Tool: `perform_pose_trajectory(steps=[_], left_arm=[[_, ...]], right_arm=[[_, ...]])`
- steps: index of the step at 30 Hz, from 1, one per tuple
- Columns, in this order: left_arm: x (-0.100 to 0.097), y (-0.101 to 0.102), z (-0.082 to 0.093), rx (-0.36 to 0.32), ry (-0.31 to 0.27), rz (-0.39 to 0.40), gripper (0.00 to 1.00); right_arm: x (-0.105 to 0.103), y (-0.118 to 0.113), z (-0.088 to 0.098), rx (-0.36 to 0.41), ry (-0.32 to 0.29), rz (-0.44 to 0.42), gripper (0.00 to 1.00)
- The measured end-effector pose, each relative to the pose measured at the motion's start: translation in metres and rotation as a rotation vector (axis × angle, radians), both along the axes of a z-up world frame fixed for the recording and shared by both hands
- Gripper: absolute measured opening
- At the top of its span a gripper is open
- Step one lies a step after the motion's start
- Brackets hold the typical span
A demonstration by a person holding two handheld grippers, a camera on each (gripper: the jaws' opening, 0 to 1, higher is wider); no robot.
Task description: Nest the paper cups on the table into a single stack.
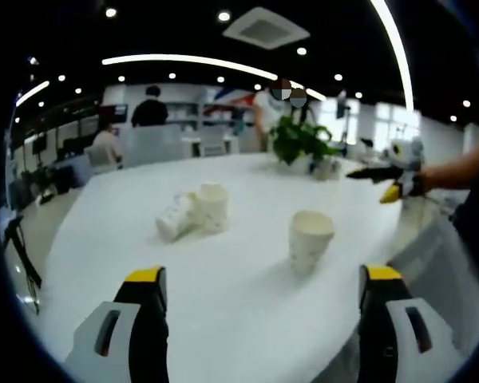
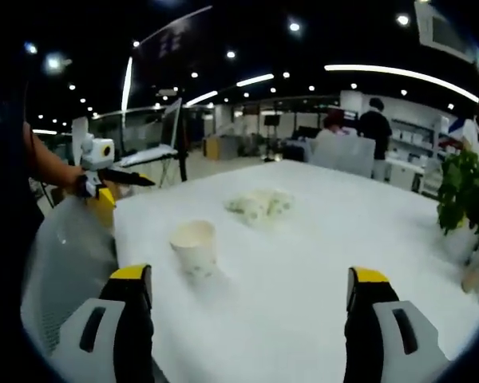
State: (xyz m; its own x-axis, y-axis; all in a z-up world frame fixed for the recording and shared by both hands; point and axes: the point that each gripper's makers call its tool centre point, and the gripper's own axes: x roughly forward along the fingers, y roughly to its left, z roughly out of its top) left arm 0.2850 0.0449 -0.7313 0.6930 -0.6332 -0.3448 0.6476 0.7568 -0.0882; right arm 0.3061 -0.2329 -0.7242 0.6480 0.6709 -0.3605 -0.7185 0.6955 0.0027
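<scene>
Left claw [image 1: 263, 299] spread wide, empty, low over the white counter [image 1: 247, 335]; right claw [image 2: 247, 299] likewise spread and empty. Both look poised for a first pick. Upright paper cup [image 1: 310, 235] stands centre-right, likely the stack base. Tipped cups [image 1: 193, 211] lie together centre-left, well apart from it. Beyond: potted plant [image 1: 299, 140], seated people, open office with ceiling strip lights.

Both views face across the white table [image 1: 247, 311] from opposite edges
</scene>
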Motion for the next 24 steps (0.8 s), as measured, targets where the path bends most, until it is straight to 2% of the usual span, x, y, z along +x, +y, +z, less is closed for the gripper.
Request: perform_pose_trajectory(steps=[12, 17, 22, 24], left_arm=[[0.004, 0.002, -0.002, -0.012, 0.01, 0.009, 0.98], [0.012, 0.003, -0.008, -0.009, 0.033, 0.01, 0.98], [0.027, 0.0, -0.01, -0.014, 0.03, 0.017, 0.98], [0.035, 0.0, -0.009, -0.021, 0.011, 0.022, 0.98]], right_arm=[[0.001, -0.001, 0.002, 0.011, -0.007, 0.004, 1.0], [0.0, -0.004, 0.003, 0.016, -0.003, -0.004, 1.0], [-0.001, -0.007, -0.001, 0.007, 0.012, -0.007, 1.0], [-0.001, -0.008, -0.002, 0.002, 0.008, -0.002, 1.0]])
